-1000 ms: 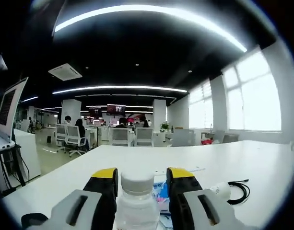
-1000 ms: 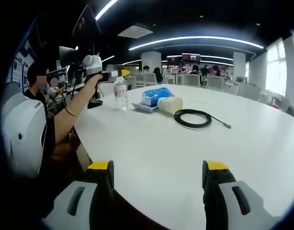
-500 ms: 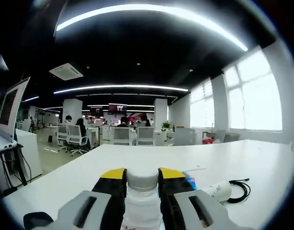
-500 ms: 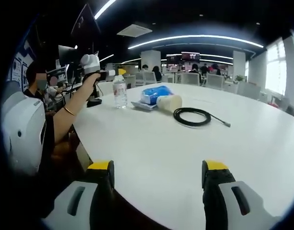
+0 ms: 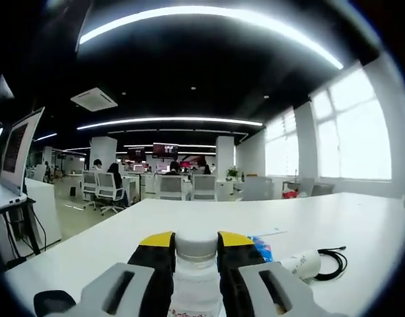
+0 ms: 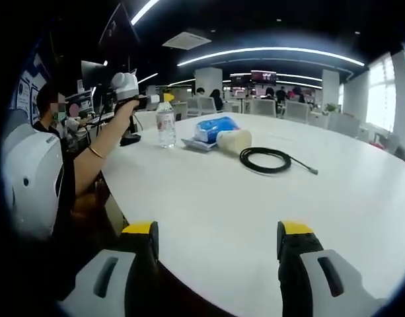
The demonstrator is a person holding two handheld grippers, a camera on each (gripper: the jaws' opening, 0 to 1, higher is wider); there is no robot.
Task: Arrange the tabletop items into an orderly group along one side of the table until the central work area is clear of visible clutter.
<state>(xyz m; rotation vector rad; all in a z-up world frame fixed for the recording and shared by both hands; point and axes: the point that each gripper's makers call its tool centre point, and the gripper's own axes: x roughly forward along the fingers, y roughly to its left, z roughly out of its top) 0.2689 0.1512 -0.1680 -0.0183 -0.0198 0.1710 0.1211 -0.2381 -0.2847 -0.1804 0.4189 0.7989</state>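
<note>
Left tool (image 5: 196,246) jaws since closed onto clear plastic water bottle (image 5: 195,277); right tool (image 6: 219,239) gapes, idle over white desk (image 6: 268,205). Step: bottle grasped; next, carry to desk edge.

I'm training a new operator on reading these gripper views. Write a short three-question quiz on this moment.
1. True or false: the left gripper is shut on the clear plastic water bottle with a white cap.
2. Which lies nearest the coiled black cable on the white table? A) white paper cup on its side B) water bottle C) blue packet
3. Fill in: the right gripper's yellow-tipped fingers are ____.

Key: 1 true; 2 A; 3 open, holding nothing.
</note>
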